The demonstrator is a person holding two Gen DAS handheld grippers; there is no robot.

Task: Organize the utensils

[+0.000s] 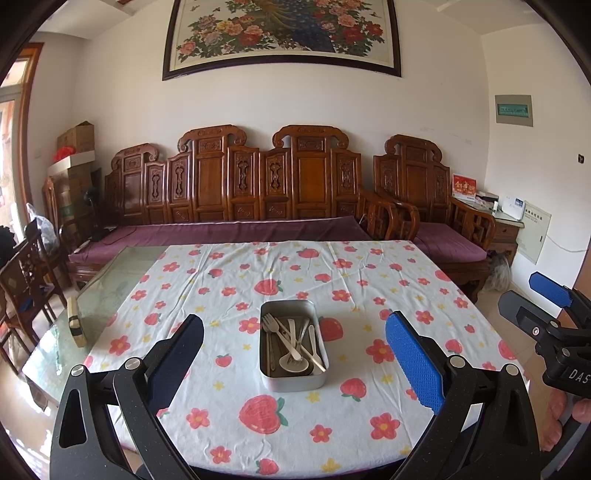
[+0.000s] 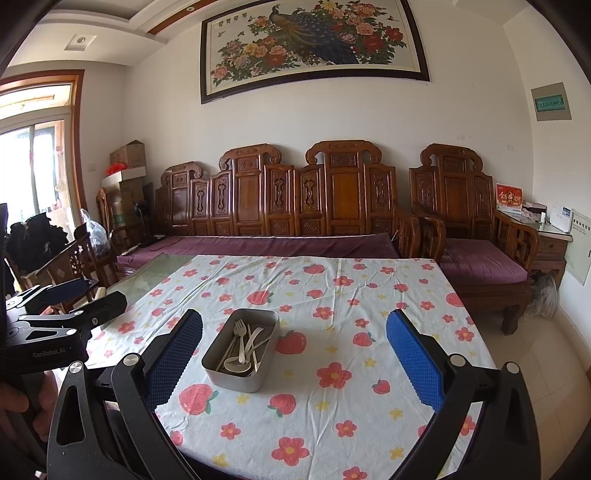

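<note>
tablecloth | metal tin: fork, spoon, jumbled

Both fisheye views look forward and slightly down from the near edge of the counter, toward the carved wooden sofa and the framed painting on the far wall. The left wrist camera sits left of the right one, each catching the other tool at its frame edge. Both share the metal tray of utensils, seen near, a little ahead of each camera.
</note>
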